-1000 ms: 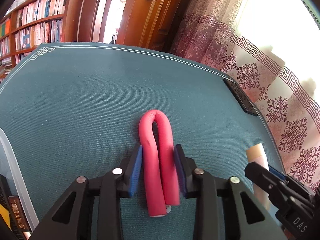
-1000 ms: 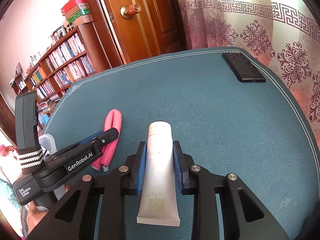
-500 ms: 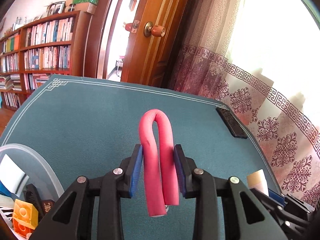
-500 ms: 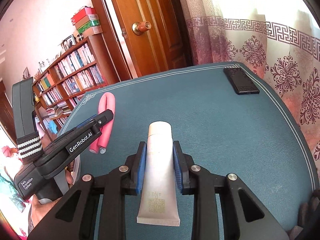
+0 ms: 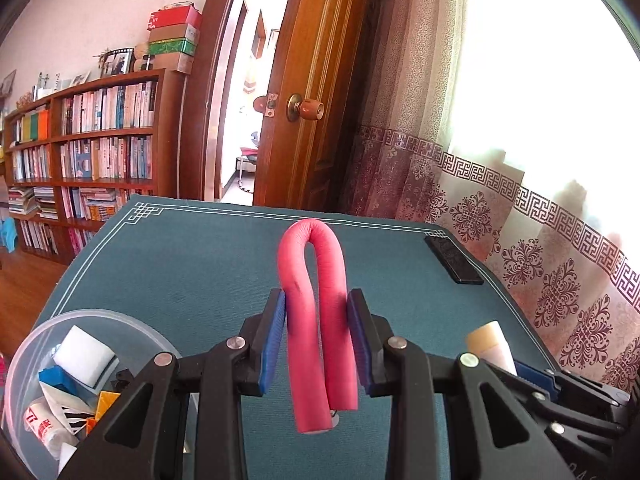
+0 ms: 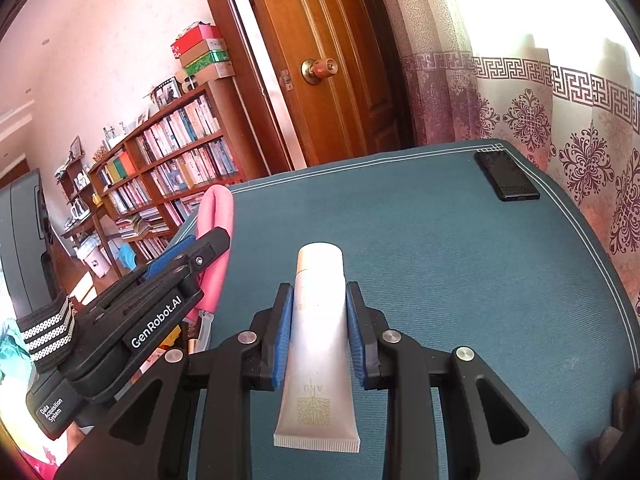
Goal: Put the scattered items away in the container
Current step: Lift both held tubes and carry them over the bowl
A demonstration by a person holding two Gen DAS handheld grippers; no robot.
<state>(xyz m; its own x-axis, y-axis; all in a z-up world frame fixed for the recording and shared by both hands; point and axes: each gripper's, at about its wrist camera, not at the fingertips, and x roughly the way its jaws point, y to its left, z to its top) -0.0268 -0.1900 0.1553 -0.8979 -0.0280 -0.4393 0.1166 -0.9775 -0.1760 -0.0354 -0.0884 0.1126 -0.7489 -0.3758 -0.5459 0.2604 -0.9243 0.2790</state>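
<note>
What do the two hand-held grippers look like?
Both are black plastic with silver rivets and ribbed blue finger pads. The left hand-held gripper bears white "GenRobot.AI" lettering and a black strap with white stripes. The right hand-held gripper matches it in build.

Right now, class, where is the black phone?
The black phone lies flat at the far right corner of the teal table, beside the patterned curtain, apart from both grippers; the left wrist view shows it there too.

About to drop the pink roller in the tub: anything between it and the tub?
Nothing visible does. The left tool holds the roller above the table, and the tub, open-topped and part-filled, sits lower left with bare cloth between.
</note>
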